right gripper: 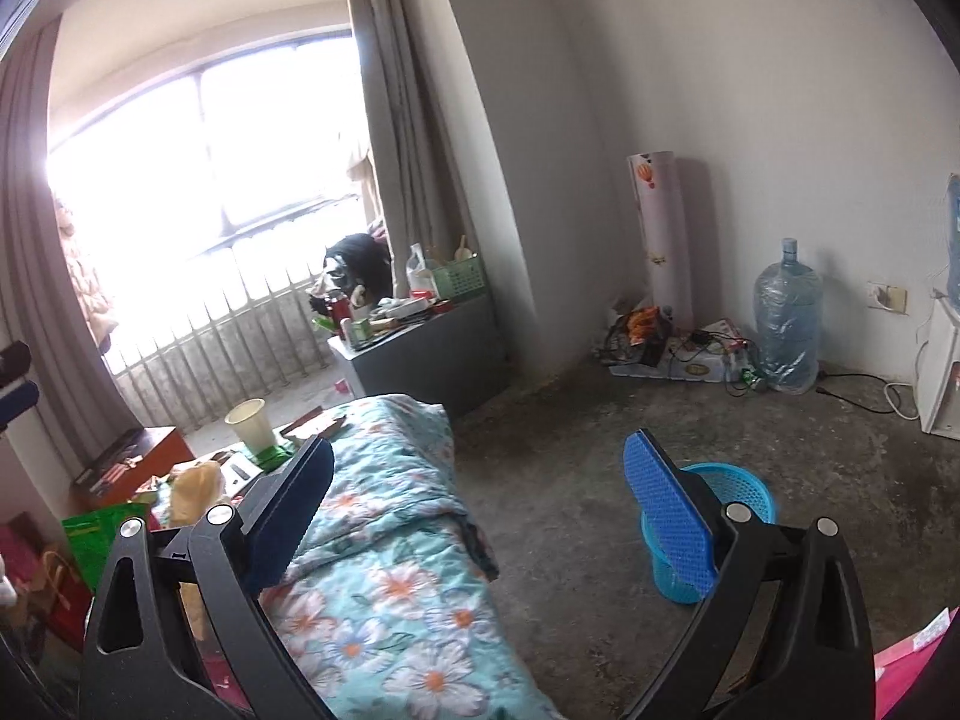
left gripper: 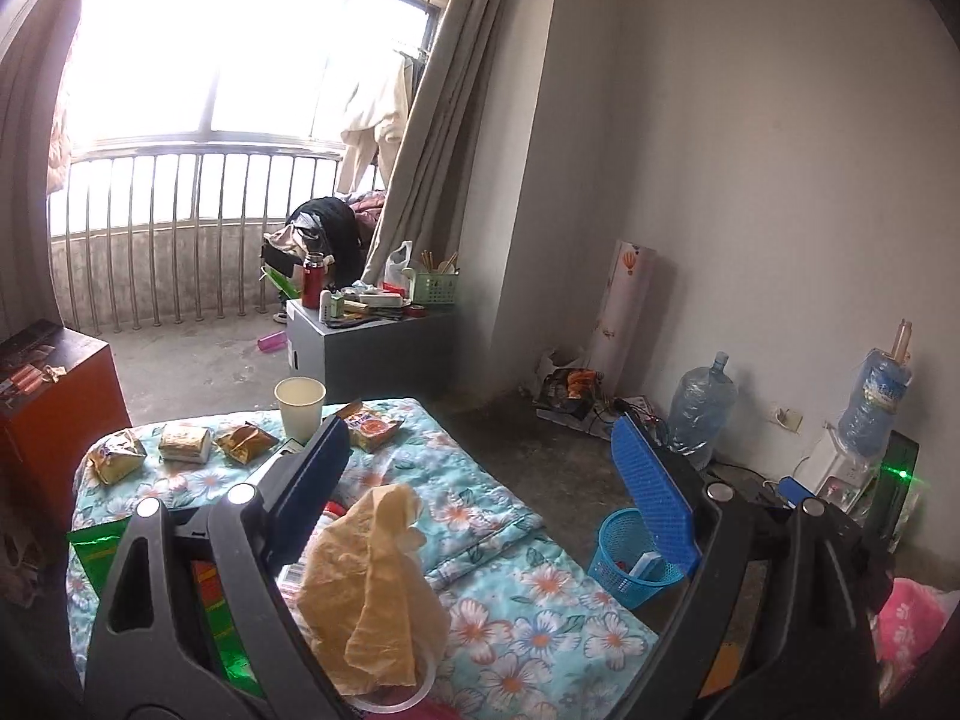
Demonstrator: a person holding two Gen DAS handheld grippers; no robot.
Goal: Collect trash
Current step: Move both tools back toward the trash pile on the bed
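Quilted floral cloth bedspread [left gripper: 516, 546], woven plastic basket [left gripper: 624, 546], crinkled glossy wrappers [left gripper: 243, 441], rough concrete floor [right gripper: 600, 480].

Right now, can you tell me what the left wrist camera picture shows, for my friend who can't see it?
The open left gripper reaches over a bed with a flowery blue quilt, nothing between its fingers. On the quilt lie a crumpled tan bag, a paper cup and snack wrappers. A blue basket stands on the floor beside the bed.

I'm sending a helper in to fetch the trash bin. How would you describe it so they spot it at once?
Start at the bed with the floral quilt. On the bare concrete floor beside it stands a small blue basket. It is the only blue mesh container there, open-topped.
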